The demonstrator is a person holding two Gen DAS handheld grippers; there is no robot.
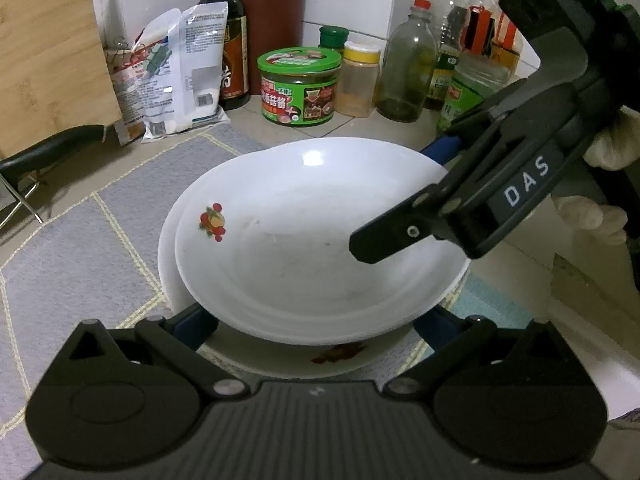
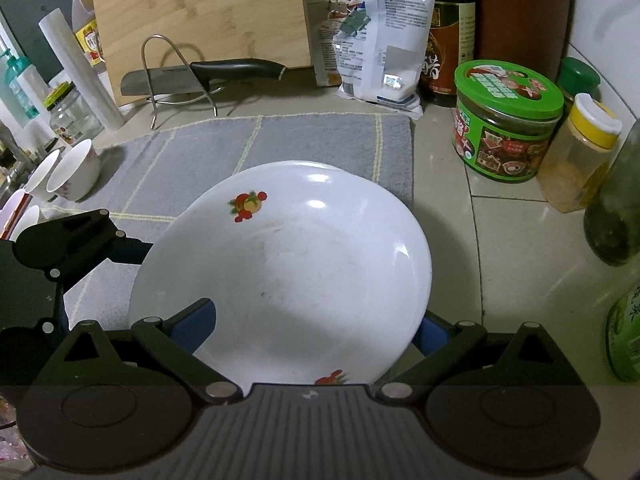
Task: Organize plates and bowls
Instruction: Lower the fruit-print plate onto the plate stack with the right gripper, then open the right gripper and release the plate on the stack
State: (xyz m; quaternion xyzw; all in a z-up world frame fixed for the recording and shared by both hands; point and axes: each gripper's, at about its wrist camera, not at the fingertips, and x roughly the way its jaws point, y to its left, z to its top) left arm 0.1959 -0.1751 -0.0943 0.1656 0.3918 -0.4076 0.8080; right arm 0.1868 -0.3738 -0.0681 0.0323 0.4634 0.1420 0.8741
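Top plate [image 1: 312,248]: white, fruit motif; rests tilted on a second plate [image 1: 168,264] beneath, rim raised toward the bottles at the counter's back edge. Round, so no long axis.
Location: both plates on the grey mat [image 1: 80,248], at its edge nearest the tiled counter [image 2: 500,260].
Right gripper [image 2: 316,332]: jaws spread as wide as they go, astride the top plate's near rim, pads clear of it; nothing gripped.
Left gripper [image 1: 316,324]: fingers either side of the stack's near rim; contact cannot be told.
Likely reason: plate just nested, stack being steadied.
Bowls [image 2: 72,172]: lying sideways at the mat's far left, unsorted.
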